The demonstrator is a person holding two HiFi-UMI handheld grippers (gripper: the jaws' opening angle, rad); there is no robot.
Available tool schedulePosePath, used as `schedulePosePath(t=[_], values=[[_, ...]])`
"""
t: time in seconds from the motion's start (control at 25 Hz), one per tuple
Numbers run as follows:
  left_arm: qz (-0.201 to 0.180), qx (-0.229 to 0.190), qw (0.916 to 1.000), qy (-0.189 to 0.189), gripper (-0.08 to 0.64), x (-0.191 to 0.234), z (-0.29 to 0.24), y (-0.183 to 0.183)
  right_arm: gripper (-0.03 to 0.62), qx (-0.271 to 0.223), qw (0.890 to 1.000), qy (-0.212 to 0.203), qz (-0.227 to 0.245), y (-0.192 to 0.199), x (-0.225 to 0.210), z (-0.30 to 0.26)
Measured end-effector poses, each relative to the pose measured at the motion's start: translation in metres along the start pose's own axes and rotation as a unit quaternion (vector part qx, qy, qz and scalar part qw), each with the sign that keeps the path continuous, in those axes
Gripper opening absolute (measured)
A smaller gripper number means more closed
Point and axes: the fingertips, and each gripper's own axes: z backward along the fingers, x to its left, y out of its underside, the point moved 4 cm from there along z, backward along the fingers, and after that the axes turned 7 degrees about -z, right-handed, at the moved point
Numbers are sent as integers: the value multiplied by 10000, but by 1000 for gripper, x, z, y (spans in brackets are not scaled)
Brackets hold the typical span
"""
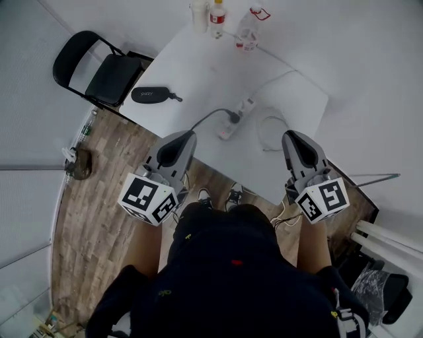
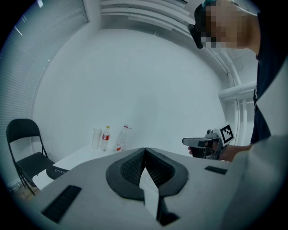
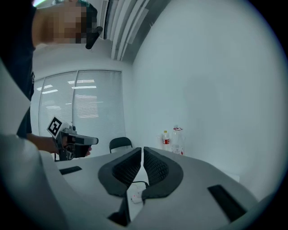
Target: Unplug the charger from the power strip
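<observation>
A white power strip (image 1: 236, 119) lies on the white table (image 1: 198, 72), with a black charger plug (image 1: 233, 117) in it and a black cable running off to the left. Both grippers hover over the table's near edge, short of the strip. The left gripper (image 1: 190, 134) is to the strip's left and the right gripper (image 1: 288, 135) to its right. In the left gripper view, the left gripper (image 2: 144, 150) has its pads meeting, with nothing between them. The right gripper (image 3: 142, 149) is shut and empty, and below its pads I glimpse the strip (image 3: 134, 196) with a red light.
A coil of thin white cable (image 1: 271, 132) lies right of the strip. A black case (image 1: 153, 95) sits at the table's left. Two bottles (image 1: 217, 16) (image 1: 246, 30) and a cup (image 1: 199, 14) stand at the far end. A black folding chair (image 1: 99, 69) stands left of the table.
</observation>
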Motion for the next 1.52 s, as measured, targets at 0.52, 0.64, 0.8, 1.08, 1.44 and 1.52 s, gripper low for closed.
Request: schedulePosePath(t=[0.52,0.64,0.8,1.08,1.44,1.52], values=[[336,683,9946,-709,20,2,-74,49,32,665,9956,-651,141,43,-77,-68],[453,762,9944,-572,20,6,-94,67,34,932,9931,-678,232,58,-83,-87],[435,978,9938,-308,20,13,-122,94,36,1217,9895,-647,442,73,-84,-116],[602,1506,9868,15,20,22,-157,147,127,1882,9757,-753,833,111,-80,-163],[793,1987,9762,345,20,22,-178,197,173,3021,9420,-900,1154,178,-90,-196],[822,2024,9752,356,20,22,-181,202,173,3119,9387,-909,1151,187,-92,-198]])
